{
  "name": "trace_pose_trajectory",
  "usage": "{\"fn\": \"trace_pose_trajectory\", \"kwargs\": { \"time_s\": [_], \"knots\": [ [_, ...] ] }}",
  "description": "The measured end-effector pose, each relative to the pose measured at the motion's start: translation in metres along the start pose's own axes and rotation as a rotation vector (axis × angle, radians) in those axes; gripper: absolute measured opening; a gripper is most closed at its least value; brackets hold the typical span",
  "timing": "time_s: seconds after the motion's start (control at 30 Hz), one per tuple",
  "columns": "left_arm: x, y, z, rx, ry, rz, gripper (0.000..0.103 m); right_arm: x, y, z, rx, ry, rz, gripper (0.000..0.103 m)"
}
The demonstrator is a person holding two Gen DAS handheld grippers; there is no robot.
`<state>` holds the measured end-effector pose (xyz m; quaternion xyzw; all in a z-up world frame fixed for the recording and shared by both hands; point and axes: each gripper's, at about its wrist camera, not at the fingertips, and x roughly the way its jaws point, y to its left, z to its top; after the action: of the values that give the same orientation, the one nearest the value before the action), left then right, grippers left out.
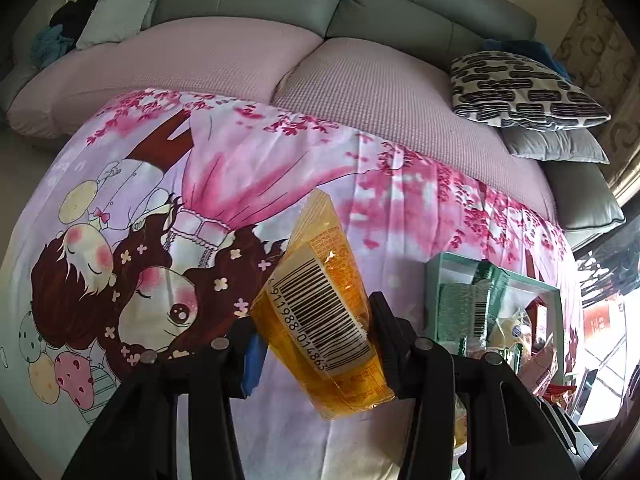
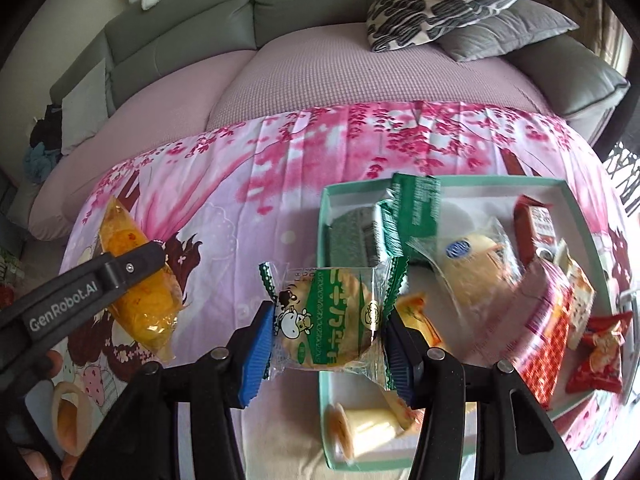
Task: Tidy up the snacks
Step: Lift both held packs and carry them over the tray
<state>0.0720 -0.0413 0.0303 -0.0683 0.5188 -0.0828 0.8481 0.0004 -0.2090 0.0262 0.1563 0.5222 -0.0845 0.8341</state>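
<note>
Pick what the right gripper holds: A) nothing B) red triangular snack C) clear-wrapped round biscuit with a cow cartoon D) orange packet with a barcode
C: the right gripper has its blue pads pressed on the wrapper ends of the round biscuit, held at the near edge of the green box; the orange packet sits in the left gripper.

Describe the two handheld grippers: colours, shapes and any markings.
Both are black plastic. The right gripper has ribbed blue pads on angular fingers with round silver pivot pins. The left gripper is built the same way, one blue pad visible; its arm carries white "GenRobot.AI" lettering. No cables or sleeves show.
</note>
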Motion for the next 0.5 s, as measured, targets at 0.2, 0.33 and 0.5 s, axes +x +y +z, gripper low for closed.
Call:
{"fn": "trace_pose_trajectory", "kwargs": {
  "time_s": [0.2,0.33,0.5],
  "knots": [
    [-0.006,-0.021,-0.009,0.053,-0.022,-0.011,0.049,-0.014,-0.016,-0.004,0.026,-0.027,0.008,0.055],
    [-0.005,-0.035,-0.014,0.085,-0.024,-0.021,0.049,-0.017,-0.025,-0.005,0.037,-0.037,0.009,0.055],
    [-0.005,-0.051,-0.021,0.127,-0.029,-0.047,0.049,-0.020,-0.047,-0.004,0.083,-0.039,-0.009,0.055]
  ]
}}
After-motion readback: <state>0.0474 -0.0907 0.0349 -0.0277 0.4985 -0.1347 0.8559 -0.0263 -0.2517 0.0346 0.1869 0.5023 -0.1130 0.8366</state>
